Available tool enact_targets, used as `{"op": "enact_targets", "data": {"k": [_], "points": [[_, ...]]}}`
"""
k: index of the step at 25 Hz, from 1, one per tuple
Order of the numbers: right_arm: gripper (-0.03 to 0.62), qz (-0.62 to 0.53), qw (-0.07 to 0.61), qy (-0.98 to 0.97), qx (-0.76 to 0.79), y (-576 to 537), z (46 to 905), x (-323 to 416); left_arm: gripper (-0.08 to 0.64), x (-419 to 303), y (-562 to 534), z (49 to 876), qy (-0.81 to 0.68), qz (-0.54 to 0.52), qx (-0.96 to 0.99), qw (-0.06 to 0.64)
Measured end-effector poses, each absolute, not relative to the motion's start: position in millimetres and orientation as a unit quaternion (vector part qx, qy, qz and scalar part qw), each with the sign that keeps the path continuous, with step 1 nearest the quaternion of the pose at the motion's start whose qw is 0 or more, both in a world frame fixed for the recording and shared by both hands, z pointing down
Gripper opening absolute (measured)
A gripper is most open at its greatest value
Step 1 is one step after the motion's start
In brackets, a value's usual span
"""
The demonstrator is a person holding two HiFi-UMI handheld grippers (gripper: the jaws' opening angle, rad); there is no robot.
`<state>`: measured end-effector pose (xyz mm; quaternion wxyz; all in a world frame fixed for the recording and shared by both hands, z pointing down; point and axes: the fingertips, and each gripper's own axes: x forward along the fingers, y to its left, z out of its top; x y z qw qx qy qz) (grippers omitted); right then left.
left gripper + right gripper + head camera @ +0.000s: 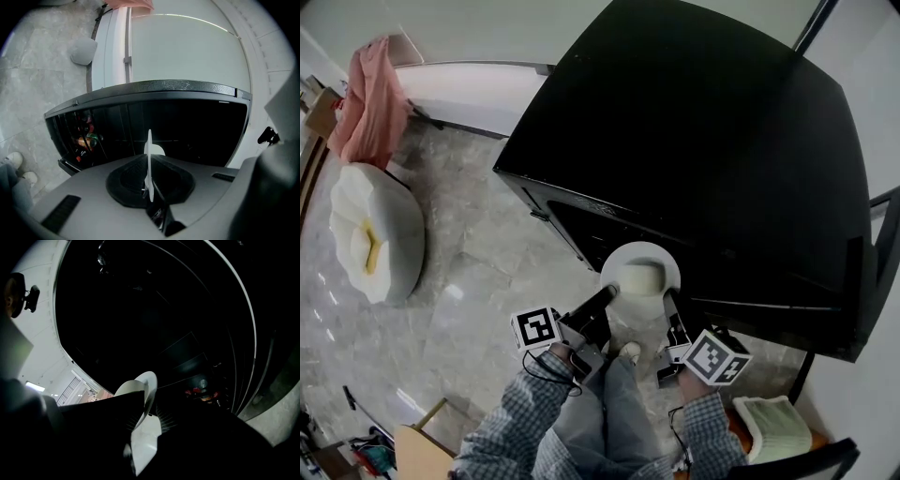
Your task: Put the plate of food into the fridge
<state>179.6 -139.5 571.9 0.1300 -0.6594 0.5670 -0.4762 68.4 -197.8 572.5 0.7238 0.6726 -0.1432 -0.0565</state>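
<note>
Both the left hand-held gripper [607, 294] and right hand-held gripper [667, 300] clamp the round white plate [640, 256] before the boxy black fridge [694, 141].

Soft even daylight, fisheye-bent edges, near-black fridge [722, 141] interior.

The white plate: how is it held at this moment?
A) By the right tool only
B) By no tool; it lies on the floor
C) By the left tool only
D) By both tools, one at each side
D: in the head view the left tool and the right tool each clamp an opposite edge of the white plate, and each gripper view shows the rim pinched between its jaws.
</note>
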Motion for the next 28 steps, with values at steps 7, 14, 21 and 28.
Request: {"op": "enact_targets", "data": {"k": [7, 14, 21, 28], "points": [[0.075, -0.481, 0.142, 0.542, -0.674, -152.4, 584.9, 192.5, 0.020, 81.2, -211.1, 588.1, -0.141, -0.065, 0.669, 0.726], [0.075, -0.477, 0.110, 0.531, -0.692, -160.9, 600.1, 201.5, 0.020, 86.6, -217.5, 607.6, -0.155, -0.057, 0.666, 0.727], [0.075, -0.475, 0.082, 0.527, -0.700, -166.9, 613.7, 209.1, 0.021, 94.6, -221.7, 619.3, -0.159, -0.058, 0.663, 0.730], [0.080, -0.450, 0.041, 0.548, -0.704, -173.2, 614.8, 213.6, 0.020, 97.3, -226.0, 624.7, -0.171, -0.057, 0.667, 0.723]]}}
